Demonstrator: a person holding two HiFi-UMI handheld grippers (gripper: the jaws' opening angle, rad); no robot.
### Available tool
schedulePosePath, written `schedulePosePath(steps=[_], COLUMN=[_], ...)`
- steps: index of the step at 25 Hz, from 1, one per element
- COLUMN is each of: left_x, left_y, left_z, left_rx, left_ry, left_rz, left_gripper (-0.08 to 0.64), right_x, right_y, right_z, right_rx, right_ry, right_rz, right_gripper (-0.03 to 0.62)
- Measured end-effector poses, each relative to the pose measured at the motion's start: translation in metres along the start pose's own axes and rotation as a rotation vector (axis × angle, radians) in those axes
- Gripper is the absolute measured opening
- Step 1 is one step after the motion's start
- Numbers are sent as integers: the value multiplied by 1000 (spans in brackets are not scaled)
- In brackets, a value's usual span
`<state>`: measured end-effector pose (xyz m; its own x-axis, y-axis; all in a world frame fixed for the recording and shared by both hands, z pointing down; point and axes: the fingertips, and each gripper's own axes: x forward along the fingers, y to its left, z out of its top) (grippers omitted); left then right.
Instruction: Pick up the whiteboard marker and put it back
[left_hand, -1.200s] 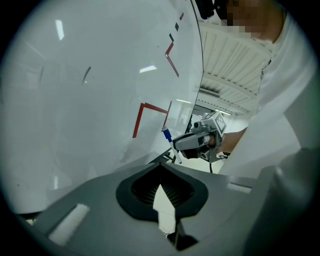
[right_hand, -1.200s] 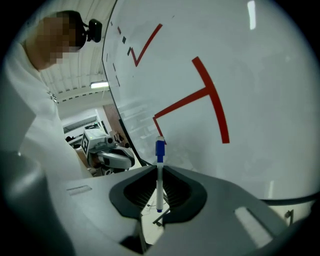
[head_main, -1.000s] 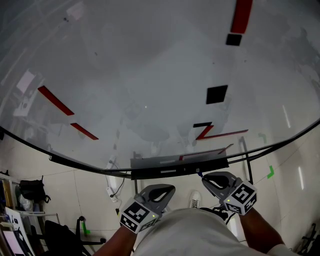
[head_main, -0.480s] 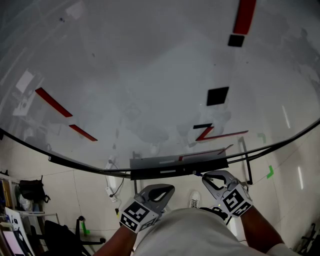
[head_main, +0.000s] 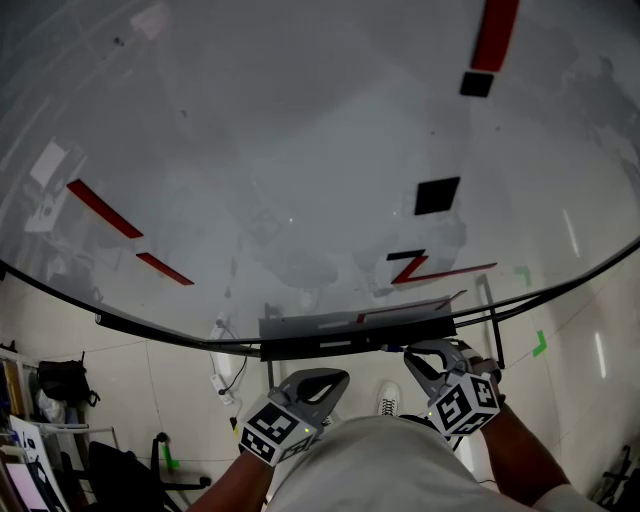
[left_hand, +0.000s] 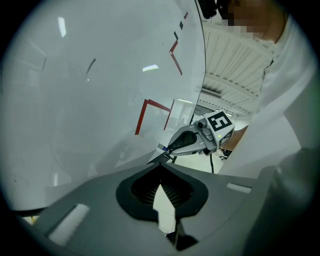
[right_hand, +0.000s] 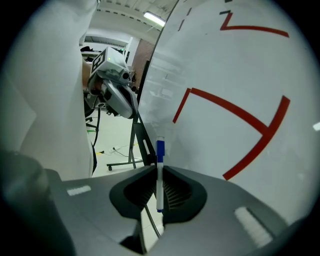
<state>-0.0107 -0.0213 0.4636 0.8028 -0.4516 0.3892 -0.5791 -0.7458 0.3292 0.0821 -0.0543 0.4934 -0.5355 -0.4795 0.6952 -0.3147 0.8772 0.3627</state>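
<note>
Clearly the marker (right_hand: 159, 187) sits in the right tool (right_hand: 159, 170), clamped between the ribbed pads. It stands upright in the right gripper view, white barrel low between the jaws and blue cap (right_hand: 160, 150) rising above the tips. Just past the cap lies the whiteboard (right_hand: 225, 60), with red lines (right_hand: 235, 115) drawn across it.

From the head view, both tools are low in the frame, below the board's lower edge. The right tool (head_main: 412, 352) points up at the dark tray (head_main: 350, 331) that runs along that edge, its tips just beneath the tray's right end. The left tool (head_main: 335, 378) hangs to the left and a little lower, well short of the tray. Red strokes (head_main: 440, 272) and a black square (head_main: 437, 195) mark the board (head_main: 300, 150) above.

The left tool (left_hand: 161, 167) has its jaws closed tip to tip with nothing between them; only pale floor shows through the gap behind the tips. Beyond it, in the left gripper view, the right tool (left_hand: 200, 137) reaches toward the board with the marker's blue end (left_hand: 162, 148) poking out of its tips. A white shoe (head_main: 390, 398) shows on the tiled floor (head_main: 180, 380) between the two tools.
</note>
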Motion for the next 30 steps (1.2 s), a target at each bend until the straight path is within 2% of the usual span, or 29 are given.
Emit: schedulePosePath(steps=[6,10,18,30], left_x=[1,1,-1,0], left_y=[-2,-1,3,5], left_z=[-3,-3,-4,-3], left_rx=[-12,-17,-17,-8], left_ry=[8,7,10,10], left_rz=[-9,-8,2,5], left_gripper=[17,17,17,17], right_x=[12,17,30,57], right_y=[2,4,3,1], right_z=[-10,-11,-26,-45], right_rx=[-238,-316,-361,-365], right_ry=[108,136,193,239], right_rz=[-31,-33,-18,15], right_gripper=[37,37,37,37])
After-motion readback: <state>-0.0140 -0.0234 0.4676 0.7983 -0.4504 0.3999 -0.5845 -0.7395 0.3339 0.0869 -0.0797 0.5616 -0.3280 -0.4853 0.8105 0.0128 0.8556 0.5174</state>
